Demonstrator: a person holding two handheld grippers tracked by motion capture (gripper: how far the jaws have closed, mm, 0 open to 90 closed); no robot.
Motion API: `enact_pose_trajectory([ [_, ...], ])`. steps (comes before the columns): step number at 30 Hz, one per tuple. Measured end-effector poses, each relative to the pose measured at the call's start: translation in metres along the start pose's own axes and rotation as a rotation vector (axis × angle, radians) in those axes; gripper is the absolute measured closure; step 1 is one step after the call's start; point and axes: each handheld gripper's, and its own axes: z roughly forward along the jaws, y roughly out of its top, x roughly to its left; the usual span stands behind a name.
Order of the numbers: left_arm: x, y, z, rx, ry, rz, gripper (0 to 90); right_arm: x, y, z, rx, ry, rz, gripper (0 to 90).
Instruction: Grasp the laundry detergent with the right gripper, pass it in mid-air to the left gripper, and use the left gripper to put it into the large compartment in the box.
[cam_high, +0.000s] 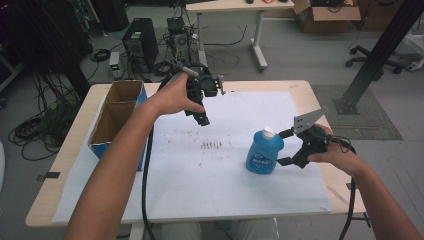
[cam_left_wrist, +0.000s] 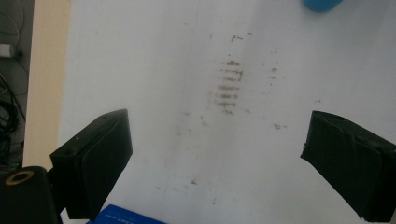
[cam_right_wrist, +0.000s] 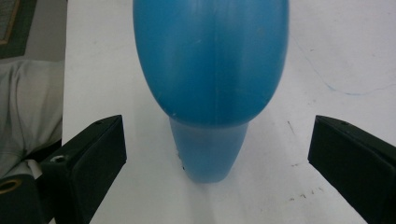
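1. Bottle (cam_high: 265, 151) stands upright on the desk (cam_high: 300, 90), right of centre, not yet gripped; we judge the grasp still ahead.
2. Our right claw (cam_high: 285, 147) is spread wide just beside it, jaws either side and not touching.
3. Our left claw (cam_high: 202, 119) hangs released, empty, above the paper (cam_high: 225, 190).
4. Bottle: smooth blue plastic, rounded, white cap. Paper: matte, smudged. Box (cam_high: 117, 115): cardboard, open.
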Motion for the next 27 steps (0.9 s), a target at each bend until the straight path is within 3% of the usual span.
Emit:
enact_pose_trajectory([
  [13, 0.001, 0.000, 0.002, -0.001, -0.008, -0.001, 8.2, 0.000, -0.015, 0.010, -0.057, 0.010, -0.003, 3.3],
  [20, 0.001, 0.002, 0.004, 0.003, -0.012, 0.001, 8.1, -0.002, -0.023, 0.013, -0.104, 0.017, 0.039, 2.8],
  [27, 0.001, 0.001, 0.005, 0.005, -0.014, -0.003, 8.2, -0.002, -0.028, 0.016, -0.151, 0.016, 0.042, 2.7],
])
